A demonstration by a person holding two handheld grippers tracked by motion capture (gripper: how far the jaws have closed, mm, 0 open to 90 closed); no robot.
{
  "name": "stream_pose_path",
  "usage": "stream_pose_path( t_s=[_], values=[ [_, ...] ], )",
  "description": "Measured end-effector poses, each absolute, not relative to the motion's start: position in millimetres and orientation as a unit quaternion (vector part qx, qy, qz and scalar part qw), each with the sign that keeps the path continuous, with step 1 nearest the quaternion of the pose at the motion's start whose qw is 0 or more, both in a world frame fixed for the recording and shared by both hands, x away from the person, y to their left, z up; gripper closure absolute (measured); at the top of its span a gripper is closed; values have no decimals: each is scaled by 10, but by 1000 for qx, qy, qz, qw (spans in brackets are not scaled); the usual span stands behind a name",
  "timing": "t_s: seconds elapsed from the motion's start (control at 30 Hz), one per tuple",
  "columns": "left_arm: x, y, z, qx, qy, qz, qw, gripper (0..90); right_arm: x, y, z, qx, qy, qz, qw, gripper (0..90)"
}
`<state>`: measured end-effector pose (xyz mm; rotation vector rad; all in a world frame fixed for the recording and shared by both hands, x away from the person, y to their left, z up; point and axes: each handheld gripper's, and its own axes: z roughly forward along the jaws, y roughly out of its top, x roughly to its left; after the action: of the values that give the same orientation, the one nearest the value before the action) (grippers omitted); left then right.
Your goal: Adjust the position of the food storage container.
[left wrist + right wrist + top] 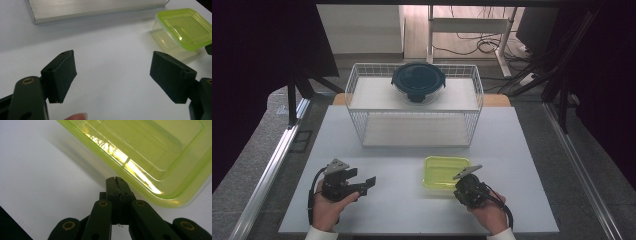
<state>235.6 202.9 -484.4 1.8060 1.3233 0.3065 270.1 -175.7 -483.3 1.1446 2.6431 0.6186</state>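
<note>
On the white table [402, 200], right gripper [116, 180] (closed, empty) meets the green-lidded box [150, 152]; left gripper [112, 72] wide

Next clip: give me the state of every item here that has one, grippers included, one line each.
Yellow-green lidded clear plastic box: lid on, flat on the white table.
Round glass container with dark lid: lid on, upright on the top shelf of the white wire rack.
Left gripper: open, nothing between its jaws.
Right gripper: shut, empty, tips at the box's near edge; contact unclear.
</note>
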Motion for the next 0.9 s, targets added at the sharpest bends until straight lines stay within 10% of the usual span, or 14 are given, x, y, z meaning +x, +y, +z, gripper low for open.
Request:
stream_pose_path(
  t_s=[0.37,0.9],
  values=[
    [2365,2007,-4861,725,528,116,426,208,2724,-2182,-4426,435,850,264,139,890],
    [2397,2005,-4915,726,533,105,421,211,3353,-2179,-4722,479,834,235,139,890]
  ],
)
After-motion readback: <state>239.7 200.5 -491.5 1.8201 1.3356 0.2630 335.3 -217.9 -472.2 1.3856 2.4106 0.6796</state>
